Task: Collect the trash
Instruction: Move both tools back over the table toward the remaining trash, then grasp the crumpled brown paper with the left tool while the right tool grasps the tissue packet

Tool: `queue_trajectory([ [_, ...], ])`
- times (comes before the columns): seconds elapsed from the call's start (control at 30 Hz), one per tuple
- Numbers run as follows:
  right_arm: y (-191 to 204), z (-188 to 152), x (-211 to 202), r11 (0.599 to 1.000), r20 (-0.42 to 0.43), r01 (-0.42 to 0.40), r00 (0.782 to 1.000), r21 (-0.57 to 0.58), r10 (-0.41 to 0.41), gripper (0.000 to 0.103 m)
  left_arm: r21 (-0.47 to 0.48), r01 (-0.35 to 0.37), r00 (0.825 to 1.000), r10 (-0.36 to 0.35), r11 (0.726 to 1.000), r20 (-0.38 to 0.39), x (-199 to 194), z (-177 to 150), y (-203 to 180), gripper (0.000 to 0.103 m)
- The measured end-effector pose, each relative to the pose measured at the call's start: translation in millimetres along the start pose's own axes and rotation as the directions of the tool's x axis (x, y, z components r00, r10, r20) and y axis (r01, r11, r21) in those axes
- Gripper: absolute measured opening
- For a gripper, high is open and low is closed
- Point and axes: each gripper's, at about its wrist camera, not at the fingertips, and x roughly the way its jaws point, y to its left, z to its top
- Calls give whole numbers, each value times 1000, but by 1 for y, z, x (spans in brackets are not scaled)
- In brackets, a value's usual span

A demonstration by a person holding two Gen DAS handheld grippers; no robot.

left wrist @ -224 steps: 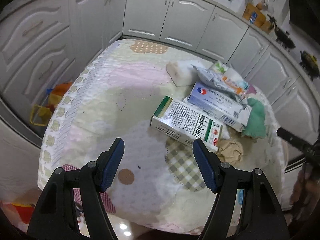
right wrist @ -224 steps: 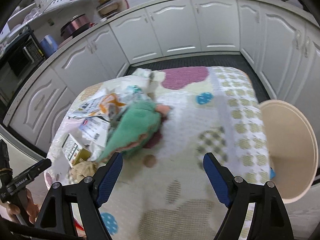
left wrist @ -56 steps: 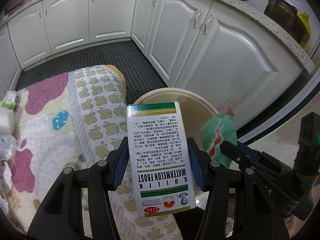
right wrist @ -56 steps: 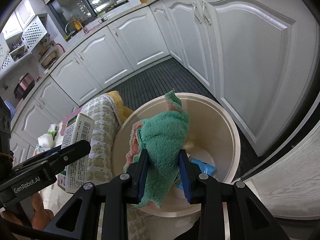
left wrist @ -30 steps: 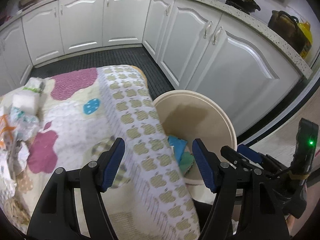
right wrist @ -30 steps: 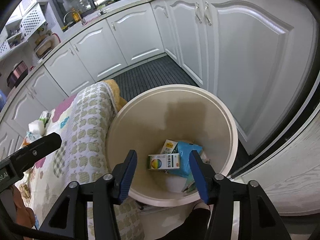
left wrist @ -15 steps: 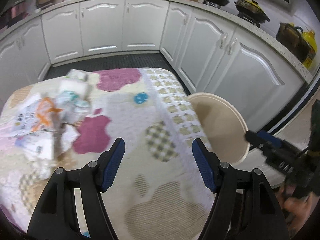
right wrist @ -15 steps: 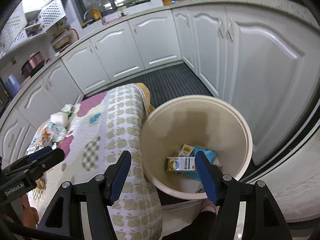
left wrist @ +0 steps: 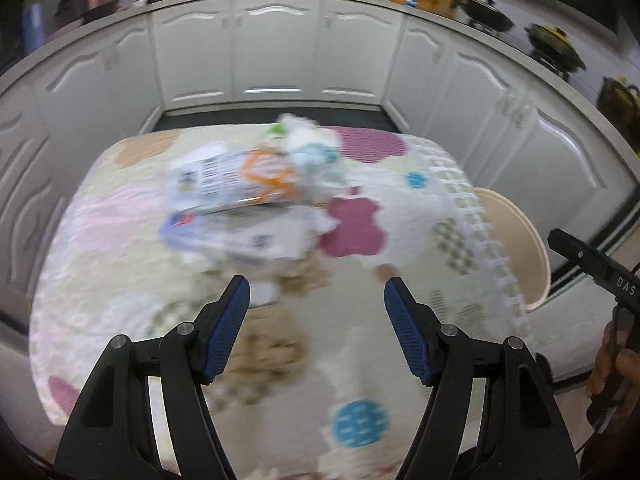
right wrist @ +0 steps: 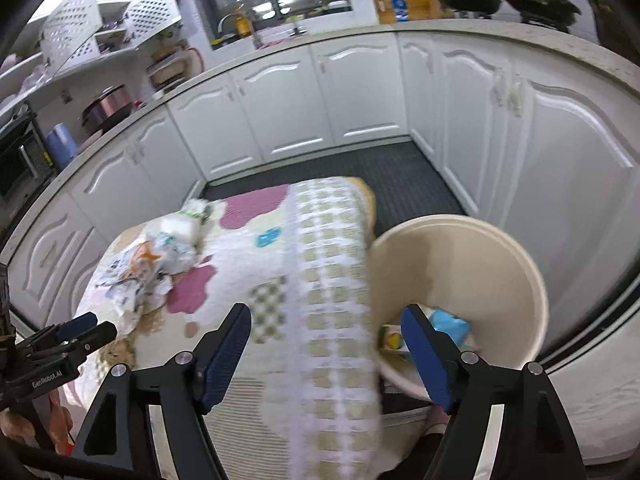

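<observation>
While we hover: left gripper released, empty.
Right gripper: opening, empty.
Wrappers, frame centre: we judge light, crinkly; pinch the bunched middle.

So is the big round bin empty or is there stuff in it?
Not empty. In the right wrist view the cream bin has a blue packet and a small box at the bottom, but it is far from full.

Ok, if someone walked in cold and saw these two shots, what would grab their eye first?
Probably the blurred heap of crumpled wrappers and boxes on the far-left part of the patchwork-covered table. Next, the cream bin beside the table's right edge, with a few packets at its bottom. Both blue-padded claws, left claw and right claw, are empty.
</observation>
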Motion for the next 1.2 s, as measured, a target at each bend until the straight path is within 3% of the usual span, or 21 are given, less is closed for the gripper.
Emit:
queue_trajectory([
  [0.27,60,-6,33,994,-67,-77,995,-74,72,75,-67,-37,999,36,997,-19,-4,-19,58,69],
  [0.53,97,-17,61,984,-145,-117,985,-133,97,75,-8,20,998,-21,1000,-63,17,-34,48,69],
  [0.77,113,-15,75,980,-172,-128,980,-154,101,75,-14,82,994,-83,997,-76,44,-30,39,68],
  [0.83,117,-12,78,978,-176,-133,979,-158,104,75,-34,129,987,-131,991,-91,49,-29,42,57],
  [0.87,118,-11,80,978,-180,-136,978,-159,107,75,-40,147,984,-151,988,-95,49,-29,43,43],
  [0.9,120,-10,82,977,-183,-141,977,-160,111,75,-48,178,978,-182,983,-100,48,-27,46,36],
  [1.0,127,-4,87,974,-186,-151,975,-168,119,75,-45,167,982,-170,985,-86,41,-24,52,27],
  [1.2,146,5,93,964,-181,-187,971,-187,153,75,-14,116,992,-117,993,-49,14,-24,70,23],
])
